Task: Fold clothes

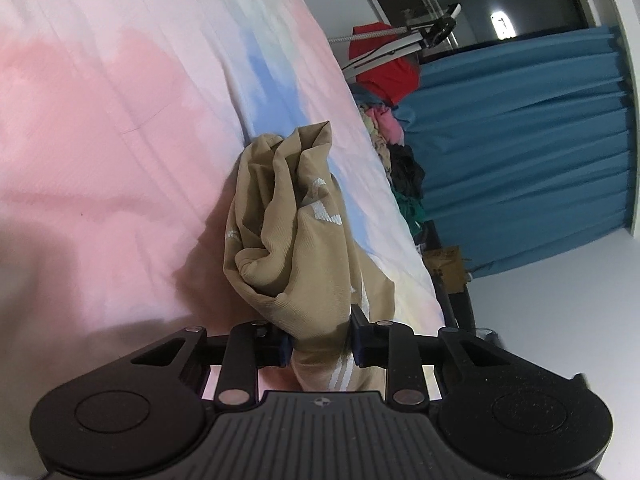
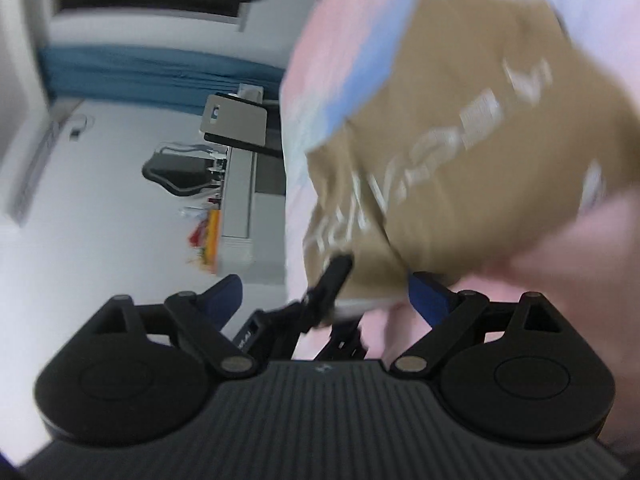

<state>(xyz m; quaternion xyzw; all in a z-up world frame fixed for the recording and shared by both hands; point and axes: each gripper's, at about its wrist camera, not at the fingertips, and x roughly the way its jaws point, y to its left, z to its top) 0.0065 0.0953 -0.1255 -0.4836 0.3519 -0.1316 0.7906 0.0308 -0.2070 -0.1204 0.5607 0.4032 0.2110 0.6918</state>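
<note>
A tan garment [image 1: 292, 220] with white print lies bunched on the pastel bed sheet [image 1: 120, 120]. My left gripper [image 1: 320, 340] is shut on the garment's near end, and the cloth is pinched between its blue pads [image 1: 358, 340]. In the blurred right wrist view the same tan garment [image 2: 460, 140] with white lettering hangs close in front. My right gripper [image 2: 326, 294] stands open wide. Its blue pads [image 2: 430, 298] are far apart and do not press on the cloth. A black part of the left gripper [image 2: 334, 280] meets the garment's lower edge between them.
Beyond the bed's edge are a pile of mixed clothes [image 1: 396, 152], a red garment [image 1: 384, 68] on a metal rack and a blue curtain [image 1: 520, 160]. The right wrist view shows white floor, a grey desk unit [image 2: 238, 184] and a dark chair [image 2: 176, 172].
</note>
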